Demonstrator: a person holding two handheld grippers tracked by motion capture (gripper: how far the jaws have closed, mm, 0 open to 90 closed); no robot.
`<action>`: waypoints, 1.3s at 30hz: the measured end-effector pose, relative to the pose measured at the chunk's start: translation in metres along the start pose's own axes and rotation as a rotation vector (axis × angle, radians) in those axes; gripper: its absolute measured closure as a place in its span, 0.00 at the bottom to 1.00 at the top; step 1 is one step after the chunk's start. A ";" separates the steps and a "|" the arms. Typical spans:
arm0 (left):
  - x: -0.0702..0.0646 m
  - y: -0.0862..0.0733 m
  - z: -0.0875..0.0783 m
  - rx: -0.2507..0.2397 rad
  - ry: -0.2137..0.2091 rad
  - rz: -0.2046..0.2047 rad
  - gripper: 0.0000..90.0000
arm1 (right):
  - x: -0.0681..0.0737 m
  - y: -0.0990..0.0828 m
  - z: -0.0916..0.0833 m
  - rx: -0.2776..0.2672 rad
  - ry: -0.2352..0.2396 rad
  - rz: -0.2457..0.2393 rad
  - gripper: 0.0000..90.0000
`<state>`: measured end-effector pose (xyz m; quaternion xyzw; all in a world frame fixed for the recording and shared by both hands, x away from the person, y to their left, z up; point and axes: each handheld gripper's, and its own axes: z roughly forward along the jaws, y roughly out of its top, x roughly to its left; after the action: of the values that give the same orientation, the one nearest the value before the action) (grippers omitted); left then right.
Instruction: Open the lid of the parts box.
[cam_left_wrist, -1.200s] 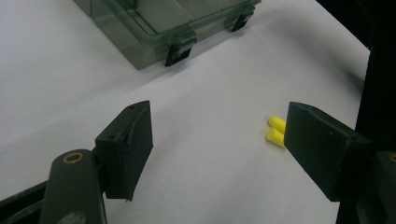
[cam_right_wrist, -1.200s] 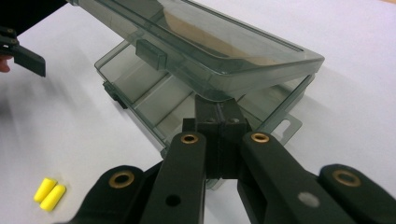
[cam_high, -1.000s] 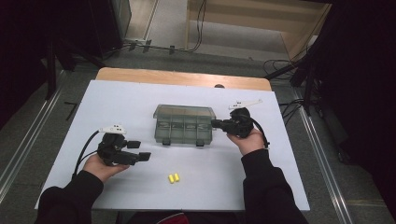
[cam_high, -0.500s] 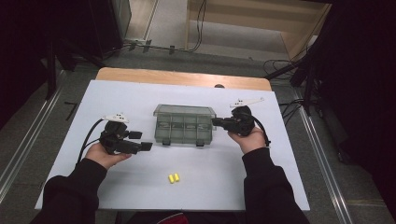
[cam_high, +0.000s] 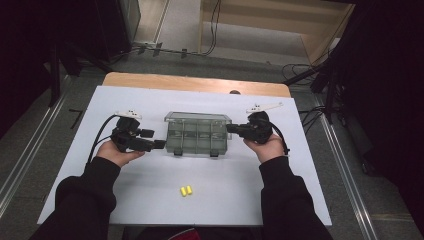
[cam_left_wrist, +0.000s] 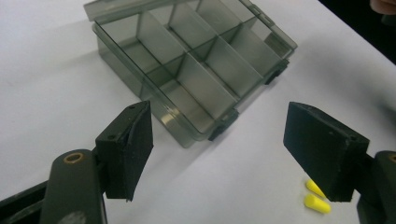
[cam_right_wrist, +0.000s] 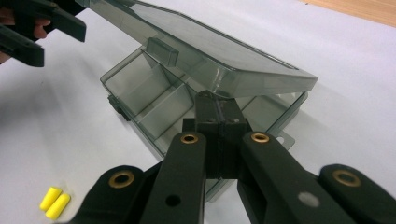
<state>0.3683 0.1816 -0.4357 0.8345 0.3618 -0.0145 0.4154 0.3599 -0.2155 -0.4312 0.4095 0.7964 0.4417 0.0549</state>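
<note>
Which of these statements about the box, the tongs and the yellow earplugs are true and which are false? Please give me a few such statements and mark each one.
1. The lid of the compartment box is lifted partly open. True.
2. The left tongs are shut on the box. False: their jaws stand wide apart, with nothing between them.
3. Two yellow earplugs lie on the white table, apart from the box. True.
4. The earplugs lie inside a compartment. False: the compartments look empty.
5. The right tongs are closed, with their tips at the box edge under the lid. True.
</note>
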 end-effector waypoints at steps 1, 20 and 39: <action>0.001 0.002 0.001 0.002 0.000 -0.001 0.27 | 0.000 0.000 0.000 -0.002 -0.001 -0.002 0.97; 0.021 0.028 0.016 0.007 0.041 0.002 0.27 | 0.000 0.003 0.000 -0.004 0.006 -0.006 0.97; 0.046 0.042 0.036 -0.042 0.065 0.012 0.33 | 0.000 0.004 0.001 -0.009 0.004 -0.001 0.97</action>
<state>0.4378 0.1670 -0.4456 0.8277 0.3705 0.0227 0.4208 0.3625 -0.2140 -0.4291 0.4078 0.7947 0.4462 0.0553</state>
